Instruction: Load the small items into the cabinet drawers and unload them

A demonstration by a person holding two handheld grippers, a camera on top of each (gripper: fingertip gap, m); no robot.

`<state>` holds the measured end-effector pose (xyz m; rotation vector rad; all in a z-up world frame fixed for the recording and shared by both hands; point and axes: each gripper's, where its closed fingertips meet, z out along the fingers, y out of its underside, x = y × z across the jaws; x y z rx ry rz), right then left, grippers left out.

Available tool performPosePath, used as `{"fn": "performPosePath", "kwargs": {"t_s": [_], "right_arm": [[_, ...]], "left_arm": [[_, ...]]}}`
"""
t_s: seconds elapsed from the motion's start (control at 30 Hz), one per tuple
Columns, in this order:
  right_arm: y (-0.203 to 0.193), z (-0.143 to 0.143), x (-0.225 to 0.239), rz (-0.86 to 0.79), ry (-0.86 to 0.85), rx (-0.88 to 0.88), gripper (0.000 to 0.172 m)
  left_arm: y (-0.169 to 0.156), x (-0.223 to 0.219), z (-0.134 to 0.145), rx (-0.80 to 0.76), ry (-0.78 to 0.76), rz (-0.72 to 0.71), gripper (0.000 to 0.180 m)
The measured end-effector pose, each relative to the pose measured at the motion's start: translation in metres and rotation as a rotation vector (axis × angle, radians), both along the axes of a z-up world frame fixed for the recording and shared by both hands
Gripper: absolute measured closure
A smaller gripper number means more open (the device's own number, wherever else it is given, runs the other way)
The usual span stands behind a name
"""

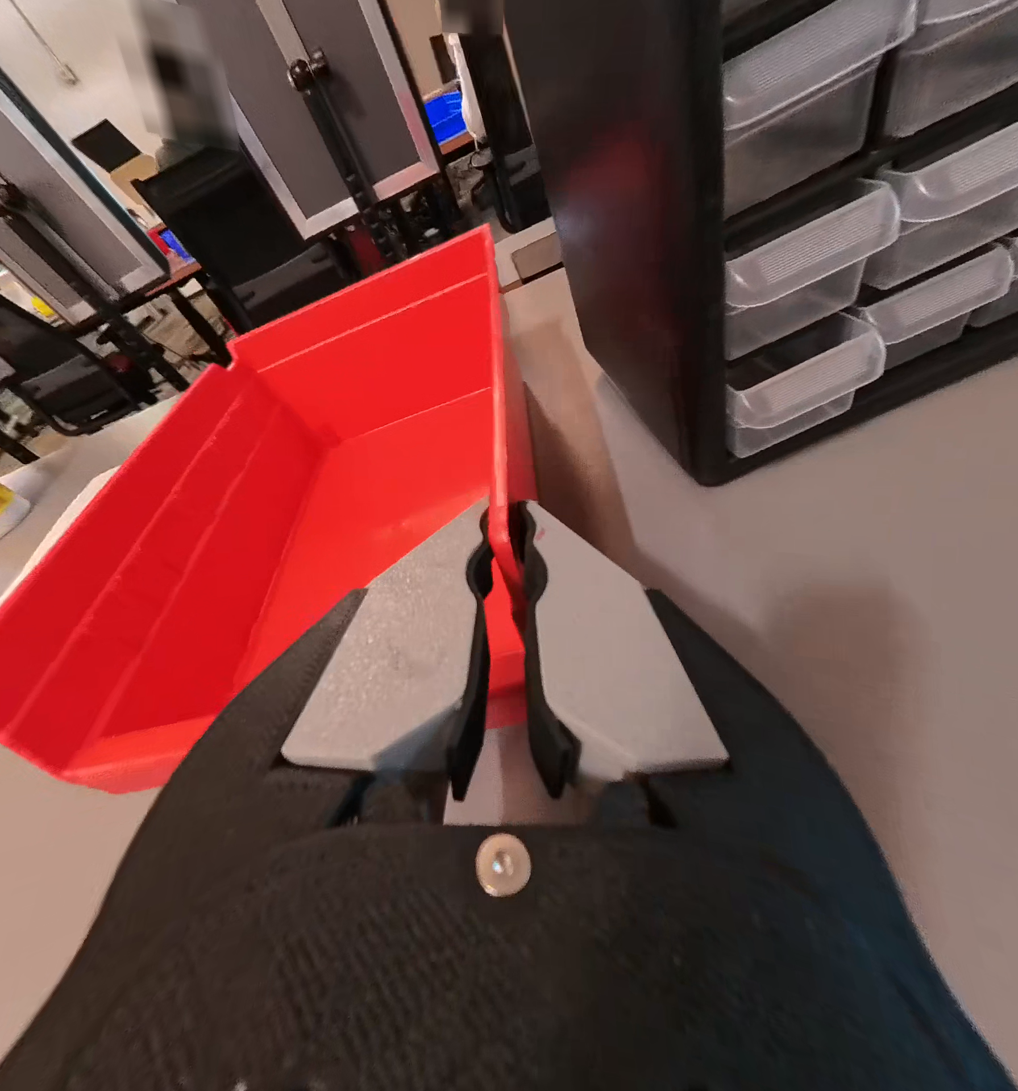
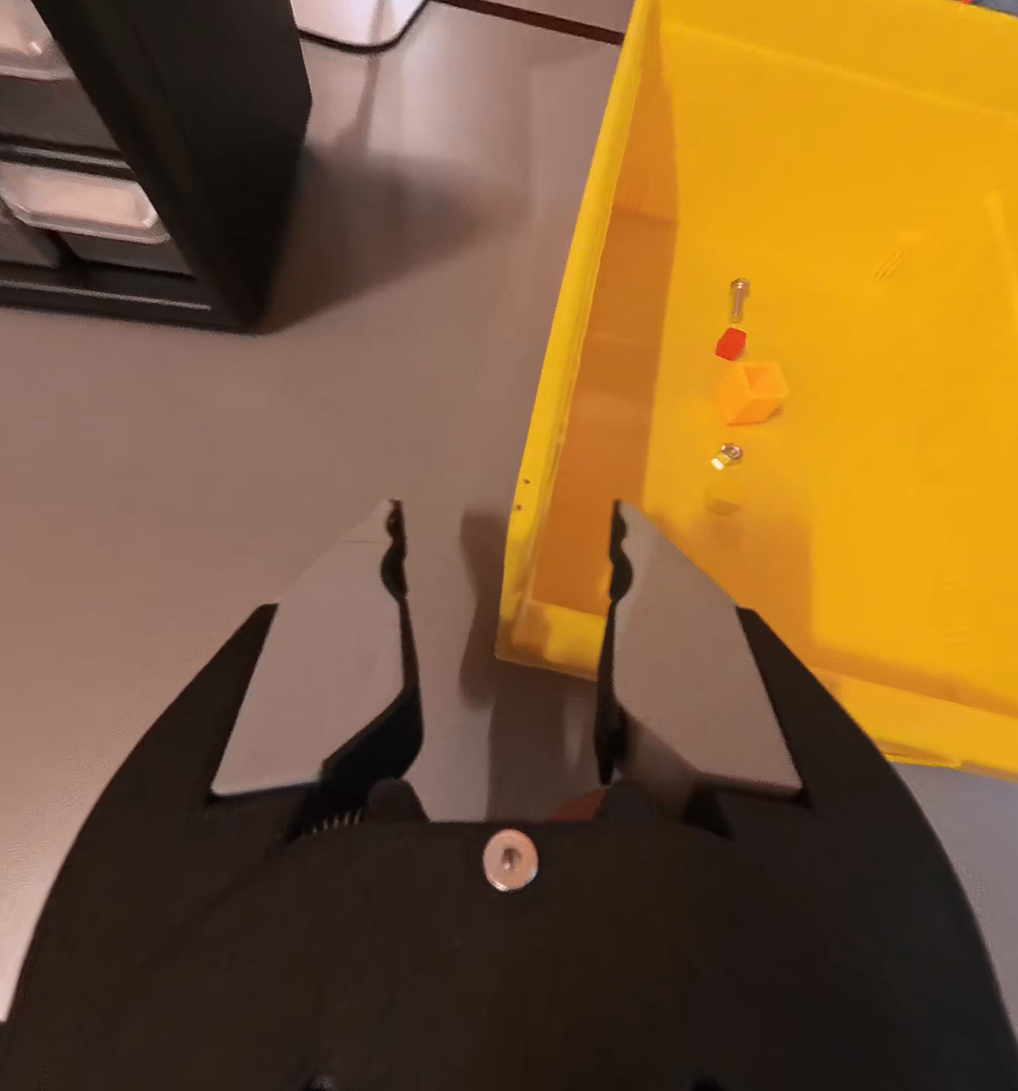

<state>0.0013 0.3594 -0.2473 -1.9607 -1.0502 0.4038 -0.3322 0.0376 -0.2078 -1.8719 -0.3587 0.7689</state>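
While your left jaws (image 1: 509,567) pinched the red bin's (image 1: 294,519) thin wall beside the cabinet (image 1: 790,236), it could have slipped or tipped; your right jaws (image 2: 503,531) gaped astride the yellow bin's (image 2: 849,177) wall, its small items (image 2: 742,378) untouched.

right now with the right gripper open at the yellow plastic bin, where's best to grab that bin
Probably the yellow plastic bin's thin upright left wall, near the front corner. Come from above and in front, one finger inside and one outside. The right gripper already straddles that wall with open jaws, not touching. The wall is thin and straight, and the small items lie clear of it.
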Motion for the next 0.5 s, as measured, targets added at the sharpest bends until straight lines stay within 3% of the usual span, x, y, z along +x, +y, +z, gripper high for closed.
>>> {"fn": "performPosePath", "kwargs": {"t_s": [0.07, 0.1, 0.27, 0.5], "right_arm": [[0.006, -0.002, 0.003, -0.002, -0.049, 0.029, 0.135], [0.007, -0.002, 0.004, 0.007, -0.067, 0.044, 0.162], [0.017, 0.002, 0.016, -0.009, -0.161, 0.148, 0.171], [0.009, 0.009, 0.043, 0.013, -0.154, 0.212, 0.171]], "left_arm": [[-0.010, -0.005, 0.005, 0.016, -0.010, -0.003, 0.178], [-0.015, -0.006, 0.008, 0.024, -0.006, -0.002, 0.179], [-0.043, -0.008, 0.020, 0.026, 0.049, 0.036, 0.179], [-0.090, 0.000, 0.038, 0.050, 0.116, 0.040, 0.179]]}}
